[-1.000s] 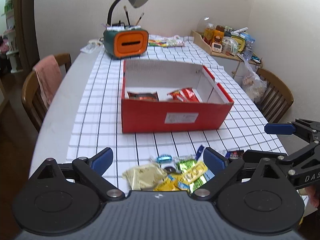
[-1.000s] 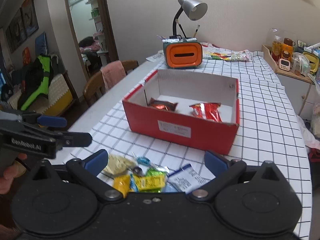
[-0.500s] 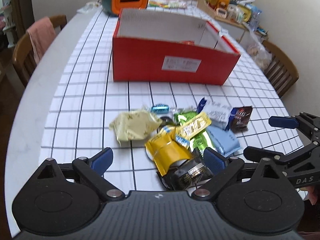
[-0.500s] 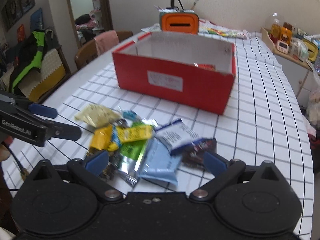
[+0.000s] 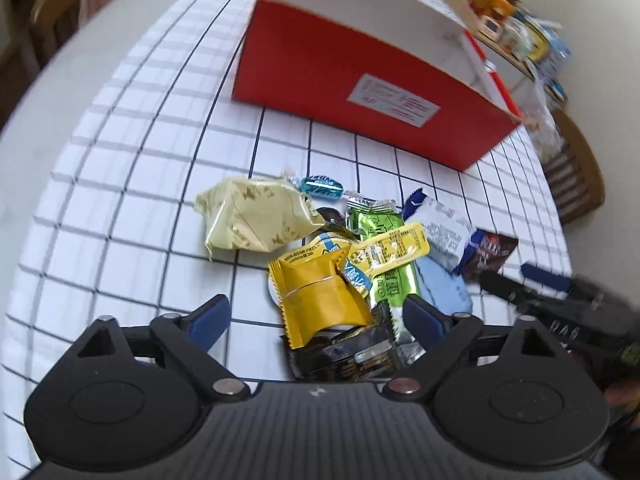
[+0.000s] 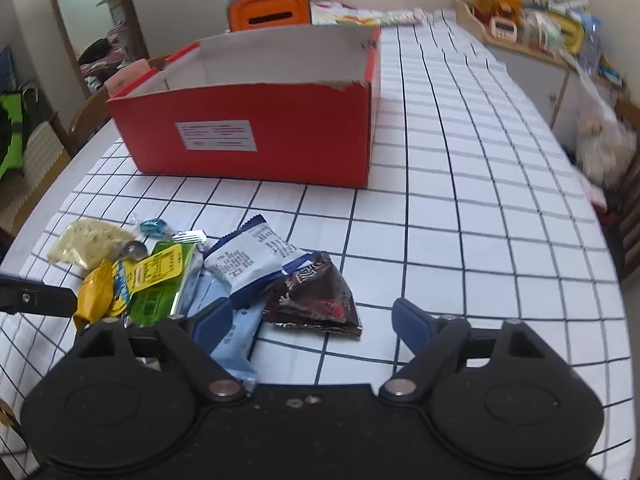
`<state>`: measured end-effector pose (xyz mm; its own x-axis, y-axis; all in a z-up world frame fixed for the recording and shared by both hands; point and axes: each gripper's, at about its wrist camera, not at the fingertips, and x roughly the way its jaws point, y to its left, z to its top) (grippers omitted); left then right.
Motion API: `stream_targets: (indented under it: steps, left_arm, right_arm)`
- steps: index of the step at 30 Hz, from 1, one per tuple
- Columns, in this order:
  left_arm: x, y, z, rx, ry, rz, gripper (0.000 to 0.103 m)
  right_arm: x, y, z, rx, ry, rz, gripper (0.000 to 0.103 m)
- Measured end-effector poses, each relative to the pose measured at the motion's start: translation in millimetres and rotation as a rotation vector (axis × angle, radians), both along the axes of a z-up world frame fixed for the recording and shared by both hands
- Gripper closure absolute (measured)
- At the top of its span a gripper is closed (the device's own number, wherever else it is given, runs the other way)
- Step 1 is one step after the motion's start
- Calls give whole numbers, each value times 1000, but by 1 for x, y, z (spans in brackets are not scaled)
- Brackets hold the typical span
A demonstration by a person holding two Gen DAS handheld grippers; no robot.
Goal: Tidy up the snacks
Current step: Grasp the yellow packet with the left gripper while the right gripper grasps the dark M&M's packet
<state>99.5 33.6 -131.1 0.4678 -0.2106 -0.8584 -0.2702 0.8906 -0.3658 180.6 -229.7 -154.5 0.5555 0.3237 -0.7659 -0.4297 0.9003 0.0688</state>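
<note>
Left wrist view: your left claw gapes wide, gripping nothing, over the snack pile on the counter; bare cloth lies to its left. The red box stands beyond.

Right wrist view: your right claw is wide open and holds nothing, above a brown packet; open counter lies rightward. The box's contents are hidden.

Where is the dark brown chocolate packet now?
In the right wrist view, the dark brown chocolate packet lies on the checked tablecloth at the right edge of the snack pile, touching the white and blue packet, between the open right gripper fingers.
</note>
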Motion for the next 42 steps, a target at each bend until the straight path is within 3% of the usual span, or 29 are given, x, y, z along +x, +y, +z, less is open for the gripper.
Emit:
stream_targets:
  steps: [7, 14, 19, 29, 42]
  left_arm:
    - [13, 11, -19, -107, 73, 73, 30]
    - [16, 8, -25, -112, 89, 77, 41]
    - [16, 8, -25, -113, 88, 80, 49]
    - [6, 16, -26, -127, 71, 91, 62]
    - [-12, 25, -21, -111, 51, 71, 64]
  right_arm:
    - [14, 2, -9, 26, 56, -10, 24]
    - [26, -1, -15, 49, 90, -46, 31]
    - [28, 1, -14, 49, 84, -36, 46]
    - [18, -1, -13, 41, 70, -47, 50]
    - [-9, -6, 1, 66, 55, -109, 50]
